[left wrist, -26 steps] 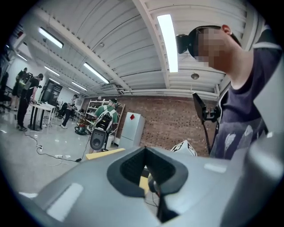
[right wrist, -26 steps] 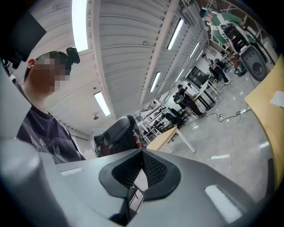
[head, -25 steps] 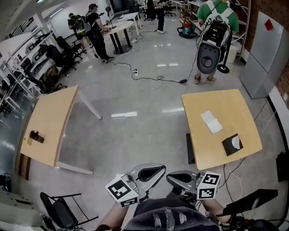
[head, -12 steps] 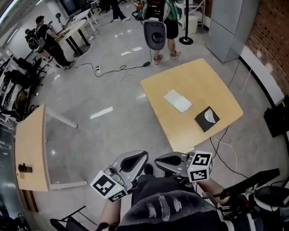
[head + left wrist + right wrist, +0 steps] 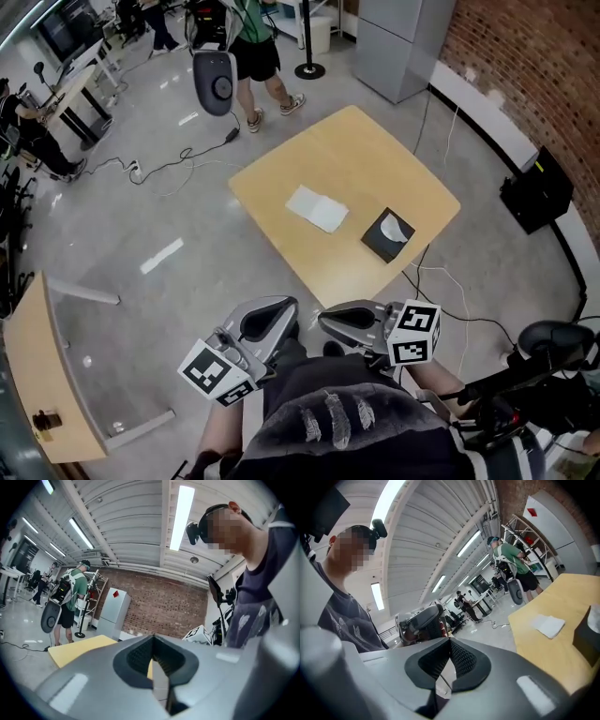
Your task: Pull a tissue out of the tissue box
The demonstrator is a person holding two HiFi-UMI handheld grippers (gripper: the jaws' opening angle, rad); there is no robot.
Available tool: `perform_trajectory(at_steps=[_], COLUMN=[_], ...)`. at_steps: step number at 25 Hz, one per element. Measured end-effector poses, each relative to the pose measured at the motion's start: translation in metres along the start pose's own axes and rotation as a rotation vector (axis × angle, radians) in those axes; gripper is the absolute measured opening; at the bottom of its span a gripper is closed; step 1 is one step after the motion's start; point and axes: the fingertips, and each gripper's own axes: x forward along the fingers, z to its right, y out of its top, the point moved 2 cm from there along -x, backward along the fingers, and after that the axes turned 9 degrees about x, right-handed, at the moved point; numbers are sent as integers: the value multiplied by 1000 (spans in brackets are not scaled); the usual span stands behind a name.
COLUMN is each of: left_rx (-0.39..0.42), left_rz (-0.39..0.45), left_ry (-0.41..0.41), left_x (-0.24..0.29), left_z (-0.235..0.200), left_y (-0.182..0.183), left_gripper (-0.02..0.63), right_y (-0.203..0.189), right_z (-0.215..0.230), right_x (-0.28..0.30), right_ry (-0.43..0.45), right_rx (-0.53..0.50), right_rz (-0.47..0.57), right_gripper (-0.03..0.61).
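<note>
Left gripper [image 5: 153, 654] and right gripper [image 5: 449, 651], jaws closed together and empty, well short of the table [image 5: 328, 150]; tissue box [image 5: 382, 242] by its near right edge, tissue [image 5: 397, 228] protruding; advisable: approach, open one claw, pinch the tissue tip, draw straight up

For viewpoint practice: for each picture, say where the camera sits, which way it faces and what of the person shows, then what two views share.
Head view: head-mounted, looking down at the table and tissue box; torso, left gripper and right gripper show.
Left gripper view: on the left gripper, along its shut jaws toward the brick wall; torso at right.
Right gripper view: on the right gripper, along its shut jaws across the room; torso at left.
Shared: the tissue box, in head and right gripper views.
</note>
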Motion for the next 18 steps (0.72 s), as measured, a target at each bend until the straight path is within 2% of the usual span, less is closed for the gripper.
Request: perform_trajectory(at_steps=[8,12,18], left_rx=[-32,-18,-41], left_rz=[7,28,47], left_ry=[-95,-141,-229], left_x=[7,1,-2], left_z=[-65,-93,-130], left_y=[-6,1,-4], left_gripper=[2,2,2], right_y=[35,58,83], right_z=[31,44,64], right_x=[27,32,29], right_ry=[-149,-277,-440], right_rx=[-18,-55,-81], right_rz=[41,80,134], right_gripper=[-2,0,0])
